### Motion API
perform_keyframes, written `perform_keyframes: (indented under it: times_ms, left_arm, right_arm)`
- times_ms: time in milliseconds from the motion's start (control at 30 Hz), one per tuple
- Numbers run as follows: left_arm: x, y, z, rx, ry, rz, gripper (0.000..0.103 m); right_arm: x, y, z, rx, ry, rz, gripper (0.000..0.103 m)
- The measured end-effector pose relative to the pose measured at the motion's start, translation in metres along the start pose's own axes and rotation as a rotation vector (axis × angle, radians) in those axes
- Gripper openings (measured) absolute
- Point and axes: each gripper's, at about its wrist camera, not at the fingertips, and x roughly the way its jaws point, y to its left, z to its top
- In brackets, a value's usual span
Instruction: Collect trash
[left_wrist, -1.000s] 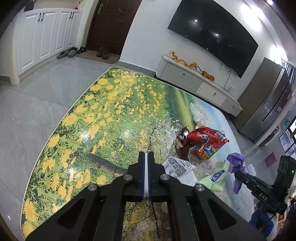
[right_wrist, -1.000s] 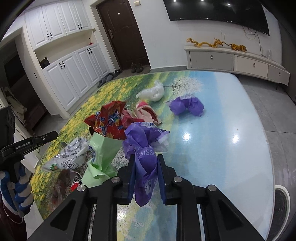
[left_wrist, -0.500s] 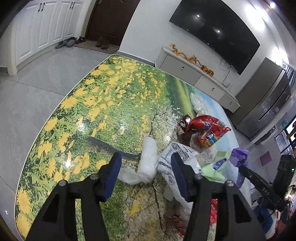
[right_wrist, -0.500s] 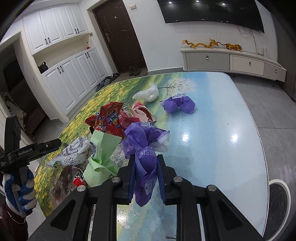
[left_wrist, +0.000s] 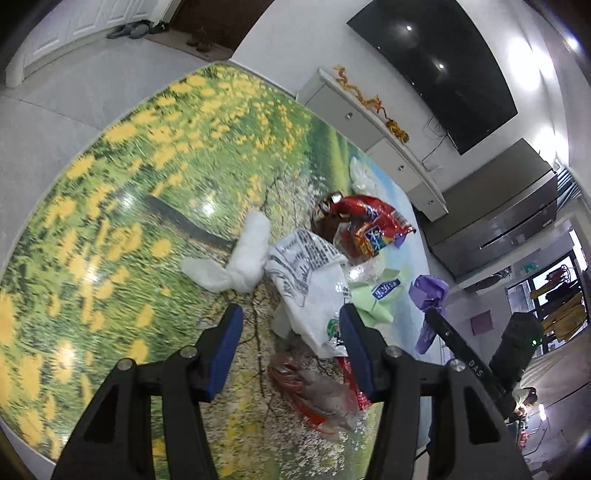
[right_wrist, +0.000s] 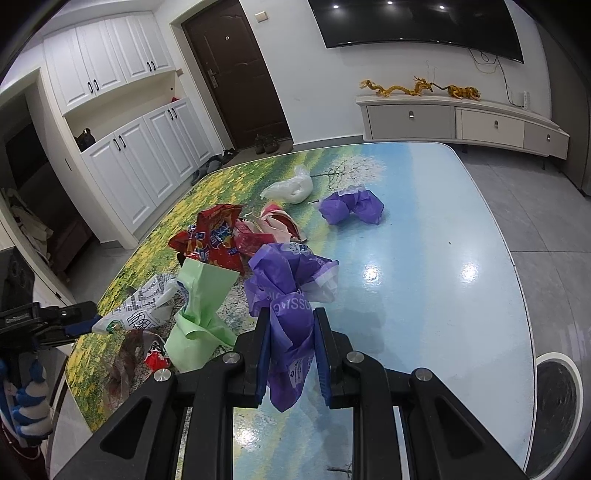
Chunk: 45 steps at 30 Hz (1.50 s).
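Trash is piled on a table (right_wrist: 443, 280) with a landscape print. My right gripper (right_wrist: 291, 325) is shut on a purple plastic bag (right_wrist: 291, 288) and holds it above the table. My left gripper (left_wrist: 290, 321) is open and empty; a white printed bag (left_wrist: 314, 291) lies between and just beyond its fingers. A white crumpled tissue (left_wrist: 240, 262) lies past the left finger. The pile also holds a red snack wrapper (right_wrist: 212, 240), a green paper bag (right_wrist: 199, 314), and a reddish clear wrapper (left_wrist: 314, 395).
A second purple bag (right_wrist: 351, 206) and a white plastic bag (right_wrist: 291, 188) lie farther back on the table. A TV cabinet (right_wrist: 461, 118) stands against the wall. A round bin (right_wrist: 554, 410) sits on the floor at the right.
My left gripper has opened and let the white tissue drop onto the table, then moved right toward the white printed bag. The right gripper still holds the purple bag.
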Motion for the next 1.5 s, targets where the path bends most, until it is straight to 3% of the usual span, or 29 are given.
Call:
perform_keyframes:
  times_ms: [100, 133, 167, 333, 633, 867, 1033, 1200, 1500]
  left_arm:
    - [0.011, -0.004, 0.0, -0.009, 0.024, -0.016, 0.033]
    - [0.013, -0.006, -0.001, -0.012, 0.03, -0.025, 0.023]
    - [0.016, -0.008, -0.001, -0.014, 0.037, -0.034, 0.02]
    - [0.017, -0.014, -0.003, -0.017, 0.025, -0.057, 0.015]
    - [-0.019, -0.031, 0.007, 0.018, -0.077, -0.088, 0.014]
    - [-0.034, -0.077, 0.008, 0.137, -0.109, -0.096, 0.014]
    - [-0.016, -0.132, 0.004, 0.247, -0.062, -0.148, 0.014]
    - [0.032, -0.212, -0.017, 0.399, 0.041, -0.2, 0.014]
    - [0.14, -0.33, -0.075, 0.607, 0.254, -0.244, 0.014]
  right_arm:
    - [-0.006, 0.0, -0.001, -0.008, -0.008, -0.006, 0.02]
    - [-0.008, 0.0, -0.001, -0.008, -0.012, -0.006, 0.02]
    - [-0.01, -0.001, -0.001, -0.008, -0.016, -0.006, 0.02]
    - [-0.018, -0.004, -0.004, -0.002, -0.029, -0.013, 0.02]
    - [-0.04, -0.011, -0.008, 0.017, -0.074, -0.012, 0.02]
    - [-0.075, -0.028, -0.009, 0.05, -0.147, -0.039, 0.02]
    - [-0.109, -0.062, -0.014, 0.111, -0.21, -0.112, 0.02]
    - [-0.145, -0.116, -0.032, 0.219, -0.253, -0.238, 0.02]
    - [-0.172, -0.202, -0.079, 0.393, -0.204, -0.439, 0.02]
